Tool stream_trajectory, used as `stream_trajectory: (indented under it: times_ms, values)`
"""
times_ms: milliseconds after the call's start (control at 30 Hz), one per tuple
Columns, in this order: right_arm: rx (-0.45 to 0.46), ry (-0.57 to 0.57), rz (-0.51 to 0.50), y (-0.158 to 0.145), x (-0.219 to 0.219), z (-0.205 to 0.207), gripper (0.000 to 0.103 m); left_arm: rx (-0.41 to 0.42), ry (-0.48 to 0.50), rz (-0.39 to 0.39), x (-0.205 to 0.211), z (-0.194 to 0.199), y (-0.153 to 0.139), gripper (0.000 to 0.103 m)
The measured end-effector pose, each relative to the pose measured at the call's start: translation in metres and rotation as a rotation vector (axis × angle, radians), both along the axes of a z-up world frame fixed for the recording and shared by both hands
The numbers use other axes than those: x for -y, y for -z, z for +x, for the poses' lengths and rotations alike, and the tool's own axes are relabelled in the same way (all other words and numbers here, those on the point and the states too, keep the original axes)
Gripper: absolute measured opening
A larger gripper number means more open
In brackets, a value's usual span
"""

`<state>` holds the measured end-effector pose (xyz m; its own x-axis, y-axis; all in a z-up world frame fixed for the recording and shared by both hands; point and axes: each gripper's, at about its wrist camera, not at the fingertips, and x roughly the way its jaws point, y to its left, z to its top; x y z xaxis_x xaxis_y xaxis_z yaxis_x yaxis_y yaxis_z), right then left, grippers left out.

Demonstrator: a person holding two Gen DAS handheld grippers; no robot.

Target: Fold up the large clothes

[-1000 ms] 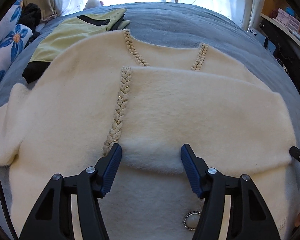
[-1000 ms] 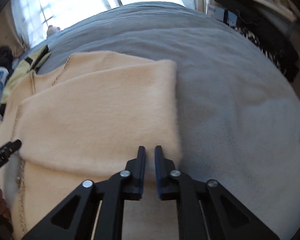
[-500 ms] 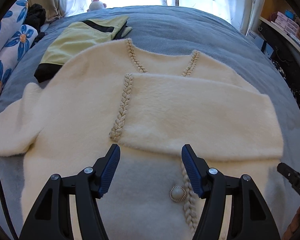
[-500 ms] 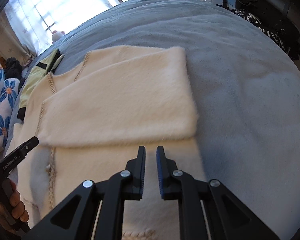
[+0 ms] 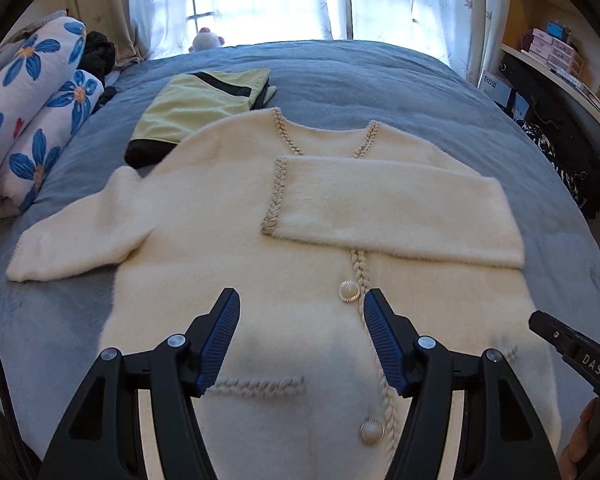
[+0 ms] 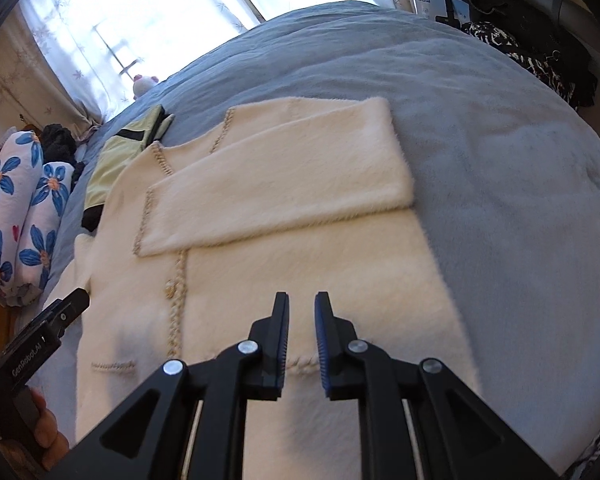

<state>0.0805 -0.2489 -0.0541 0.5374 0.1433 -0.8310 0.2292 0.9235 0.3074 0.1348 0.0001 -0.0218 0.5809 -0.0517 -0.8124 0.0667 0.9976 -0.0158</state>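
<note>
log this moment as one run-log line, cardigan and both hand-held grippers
cream cardigan: flat on bed, one sleeve folded across chest | left hand-held gripper: open, empty, above hem | right hand-held gripper: slightly open, just been opening, empty

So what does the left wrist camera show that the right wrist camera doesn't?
Only the left wrist view shows the unfolded sleeve lying out on the blanket, the lower pearl button and the shelf of pink boxes. Only the right wrist view shows the bare blanket beside the folded sleeve. Both show the cream cardigan, the yellow garment and the flowered pillows.
</note>
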Motion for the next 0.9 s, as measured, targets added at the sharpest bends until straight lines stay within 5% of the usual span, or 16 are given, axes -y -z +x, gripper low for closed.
stream_trajectory:
  times_ms: [567, 733, 900]
  values:
    - [0.033, -0.175, -0.048, -0.024, -0.088, -0.049, 0.015, 0.058, -0.042, -0.017, -0.063, -0.088, -0.038, 0.067]
    - [0.09, -0.216, -0.094, -0.04, -0.114, -0.057, 0.036, 0.076, -0.075, -0.031, -0.089, -0.099, -0.045, 0.07]
    - [0.139, -0.27, -0.125, -0.053, -0.146, -0.056, 0.036, 0.081, -0.115, -0.051, -0.12, -0.104, -0.048, 0.07]
